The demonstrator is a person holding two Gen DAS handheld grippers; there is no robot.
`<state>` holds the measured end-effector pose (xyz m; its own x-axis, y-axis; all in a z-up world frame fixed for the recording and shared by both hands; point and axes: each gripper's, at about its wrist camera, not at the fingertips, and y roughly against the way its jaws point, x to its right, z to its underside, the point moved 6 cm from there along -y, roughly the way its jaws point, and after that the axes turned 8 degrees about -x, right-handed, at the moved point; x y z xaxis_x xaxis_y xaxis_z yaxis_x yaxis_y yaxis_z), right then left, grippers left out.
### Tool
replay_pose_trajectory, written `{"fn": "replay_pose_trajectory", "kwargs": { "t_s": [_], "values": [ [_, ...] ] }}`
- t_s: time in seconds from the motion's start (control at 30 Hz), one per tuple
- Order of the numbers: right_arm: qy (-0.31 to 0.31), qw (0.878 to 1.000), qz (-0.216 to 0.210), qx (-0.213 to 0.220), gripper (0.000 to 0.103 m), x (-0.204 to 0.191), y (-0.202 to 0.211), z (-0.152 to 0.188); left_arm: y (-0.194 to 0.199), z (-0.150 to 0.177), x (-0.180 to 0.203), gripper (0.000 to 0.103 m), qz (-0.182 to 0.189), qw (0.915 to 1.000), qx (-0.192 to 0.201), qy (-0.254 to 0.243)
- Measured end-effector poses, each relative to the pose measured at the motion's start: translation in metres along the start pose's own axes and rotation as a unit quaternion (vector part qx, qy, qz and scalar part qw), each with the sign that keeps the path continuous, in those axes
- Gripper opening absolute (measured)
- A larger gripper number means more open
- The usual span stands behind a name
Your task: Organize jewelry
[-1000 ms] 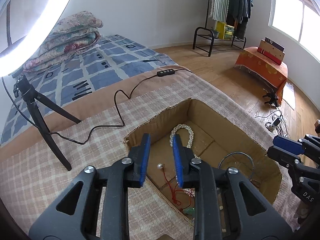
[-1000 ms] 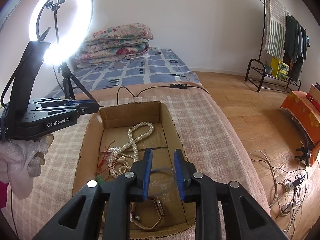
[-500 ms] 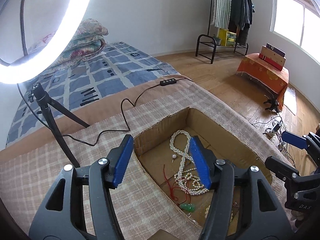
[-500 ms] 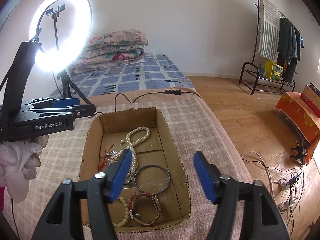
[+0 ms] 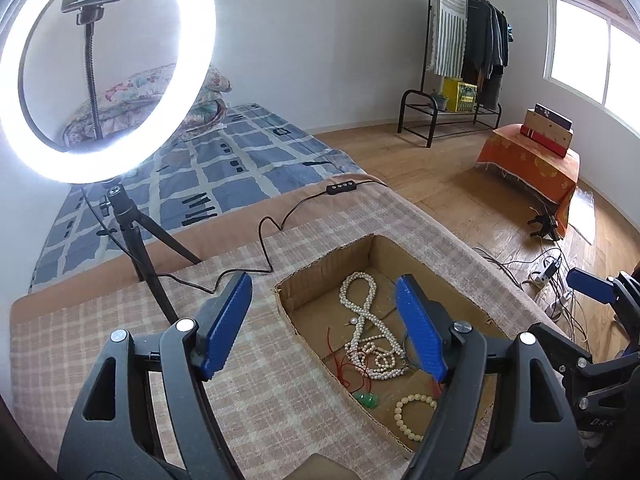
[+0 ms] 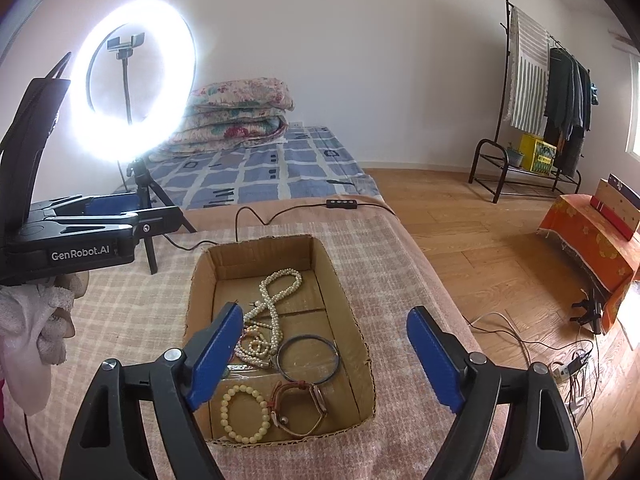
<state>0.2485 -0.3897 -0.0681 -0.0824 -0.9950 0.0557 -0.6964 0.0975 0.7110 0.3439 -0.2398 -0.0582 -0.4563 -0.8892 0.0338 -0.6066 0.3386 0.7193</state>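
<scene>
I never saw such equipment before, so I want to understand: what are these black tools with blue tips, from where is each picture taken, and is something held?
They are two hand-held grippers, one in each of a person's hands; no robot arm. Each carries a wide-angle camera looking along its two fingers.

One picture looks along the left gripper, the other along the right gripper. In the right view the left gripper shows at the side.

On a checked cloth stands an open cardboard box. Inside lie a pearl necklace, a dark bangle, a cream bead bracelet, a leather-strap watch and a green pendant. A ring light stands behind.

Nothing is held: both grippers' jaws are opening, empty, above the box.
</scene>
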Motion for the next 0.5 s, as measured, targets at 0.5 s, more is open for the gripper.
{"fn": "replay_pose_trajectory", "kwargs": {
  "t_s": [0.5],
  "values": [
    [0.011, 0.999, 0.018, 0.03, 0.101, -0.024, 0.056, 0.003, 0.101, 0.038, -0.03, 0.086, -0.039, 0.9981, 0.047, 0.013]
  ]
}}
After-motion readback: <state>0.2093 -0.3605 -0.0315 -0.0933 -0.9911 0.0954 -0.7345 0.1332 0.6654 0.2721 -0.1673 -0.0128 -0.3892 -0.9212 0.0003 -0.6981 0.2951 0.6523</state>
